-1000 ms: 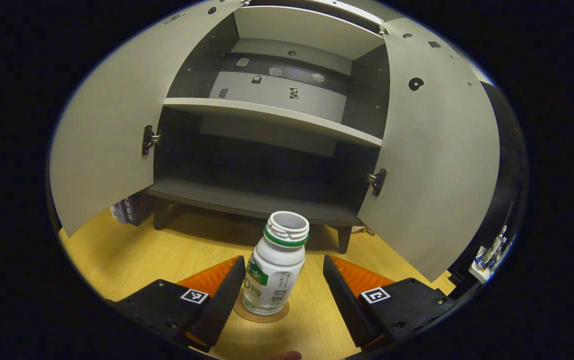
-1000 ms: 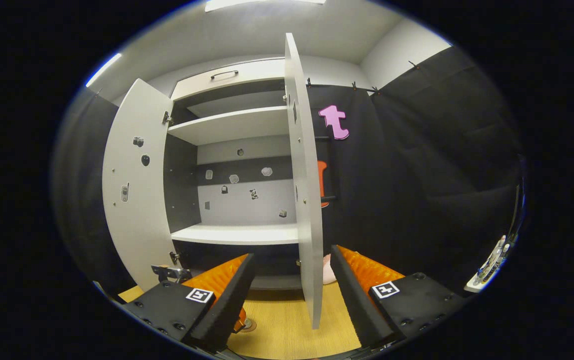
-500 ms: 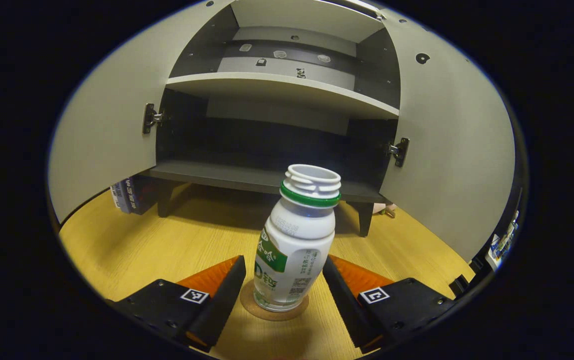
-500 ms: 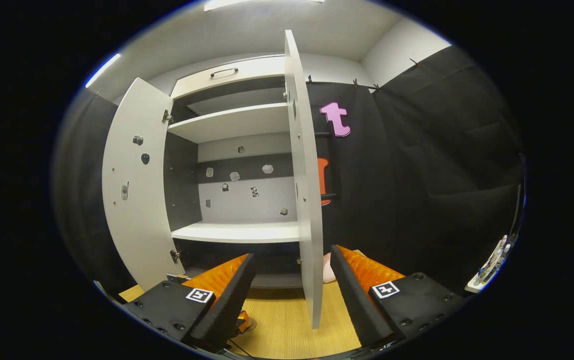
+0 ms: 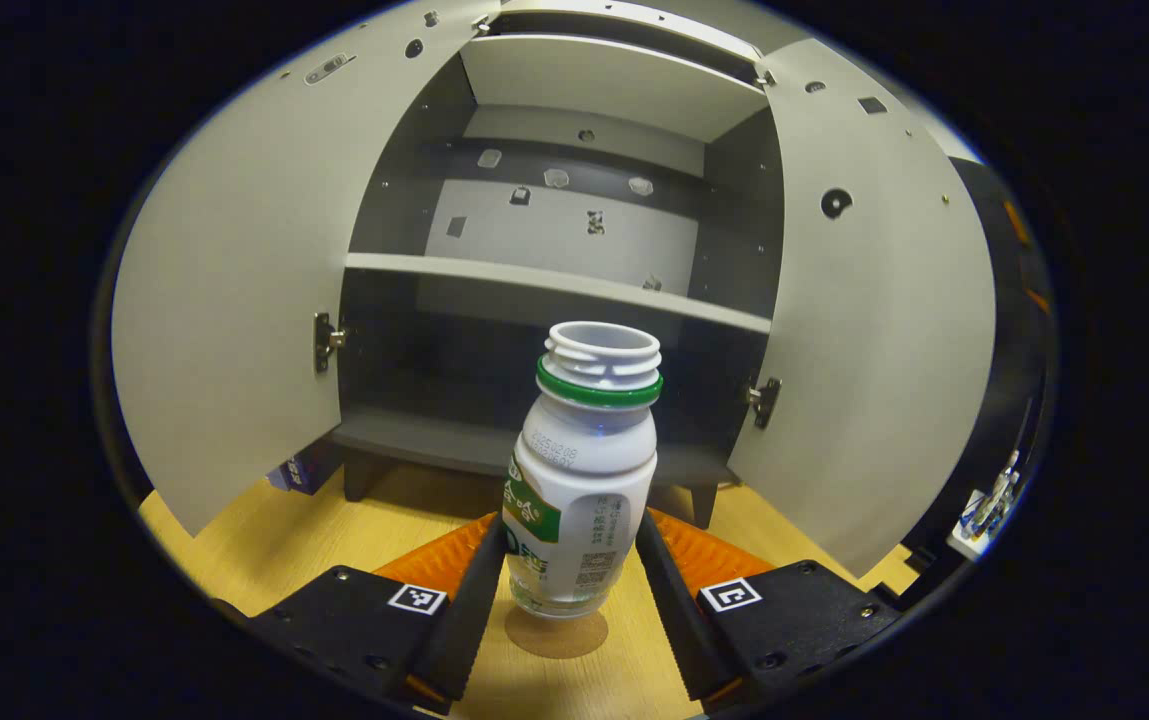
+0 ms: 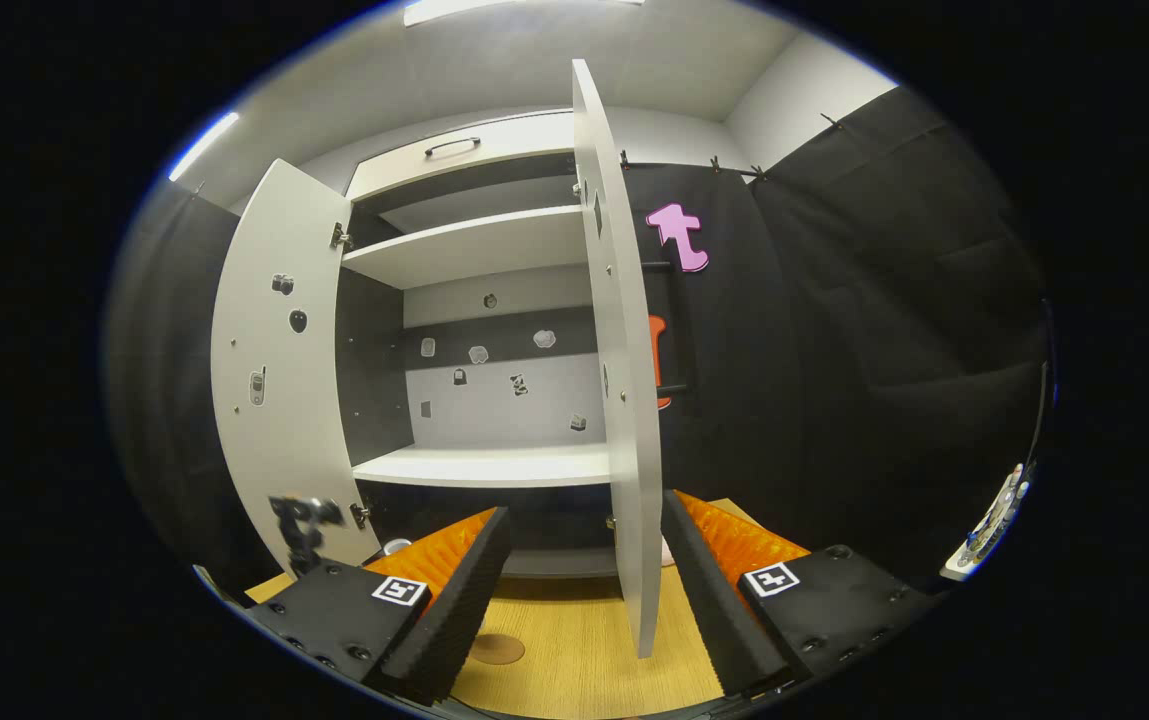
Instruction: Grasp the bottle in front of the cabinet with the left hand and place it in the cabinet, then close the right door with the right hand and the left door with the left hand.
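Note:
The white bottle (image 5: 582, 480) has a green neck ring and no cap. My left gripper (image 5: 569, 585) is shut on its lower body, both pads pressing its sides. It hangs upright just above a round brown coaster (image 5: 556, 633) on the wooden table. Behind it the cabinet (image 5: 454, 445) stands open, its dark bottom shelf bare, with the left door (image 5: 224, 300) and right door (image 5: 874, 330) swung wide. In the right gripper view my right gripper (image 6: 584, 610) is open, and the right door's edge (image 6: 629, 400) stands between its fingers, farther off. The left door (image 6: 279, 370) is at the left.
A white middle shelf (image 5: 554, 285) spans the cabinet, and a drawer with a handle (image 6: 454, 147) sits above it. A dark box (image 5: 299, 470) lies under the left door. The cabinet stands on short legs (image 5: 702, 505). The coaster (image 6: 494, 648) lies on the table by my right gripper.
My left gripper has closed on the bottle and lifted it off the coaster, tilting up towards the cabinet. The right gripper has barely moved.

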Available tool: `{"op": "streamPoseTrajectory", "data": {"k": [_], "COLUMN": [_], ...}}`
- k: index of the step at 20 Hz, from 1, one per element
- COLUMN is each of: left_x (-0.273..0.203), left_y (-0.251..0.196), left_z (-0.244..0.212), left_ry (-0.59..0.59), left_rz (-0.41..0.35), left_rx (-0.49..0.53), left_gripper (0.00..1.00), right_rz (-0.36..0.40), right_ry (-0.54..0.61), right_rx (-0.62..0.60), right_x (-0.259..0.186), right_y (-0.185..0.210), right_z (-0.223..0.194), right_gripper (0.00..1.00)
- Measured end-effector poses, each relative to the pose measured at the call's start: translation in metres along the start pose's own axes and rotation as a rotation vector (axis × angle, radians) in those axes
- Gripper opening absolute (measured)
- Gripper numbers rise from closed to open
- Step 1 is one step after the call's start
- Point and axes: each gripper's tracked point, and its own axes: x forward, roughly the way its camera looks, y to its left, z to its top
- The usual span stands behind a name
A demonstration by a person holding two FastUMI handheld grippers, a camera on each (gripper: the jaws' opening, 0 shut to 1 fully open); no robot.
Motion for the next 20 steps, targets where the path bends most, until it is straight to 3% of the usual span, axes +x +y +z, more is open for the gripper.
{"op": "streamPoseTrajectory", "data": {"k": [4,9,13,17,20], "left_x": [-0.009,0.006,0.050,0.110,0.161], "left_y": [0.005,0.003,-0.006,-0.028,-0.035], "left_z": [0.090,0.176,0.236,0.281,0.285], "left_ry": [-0.078,-0.103,-0.116,-0.093,-0.023], "left_rz": [0.001,-0.018,-0.025,-0.075,-0.074], "left_rx": [-0.039,0.001,0.076,0.010,0.005], "left_gripper": [0.78,0.78,0.78,0.77,0.78], "right_rz": [0.009,-0.007,-0.040,-0.120,-0.197], "right_ry": [-0.012,-0.014,-0.013,-0.013,-0.022], "right_rx": [0.003,0.024,0.022,0.044,0.051], "right_x": [-0.003,-0.006,-0.018,-0.030,-0.039], "right_y": [0.005,-0.001,-0.015,-0.048,-0.078], "right_z": [0.002,0.002,-0.001,-0.003,-0.001], "right_gripper": [0.99,0.99,0.99,0.99,0.99]}}
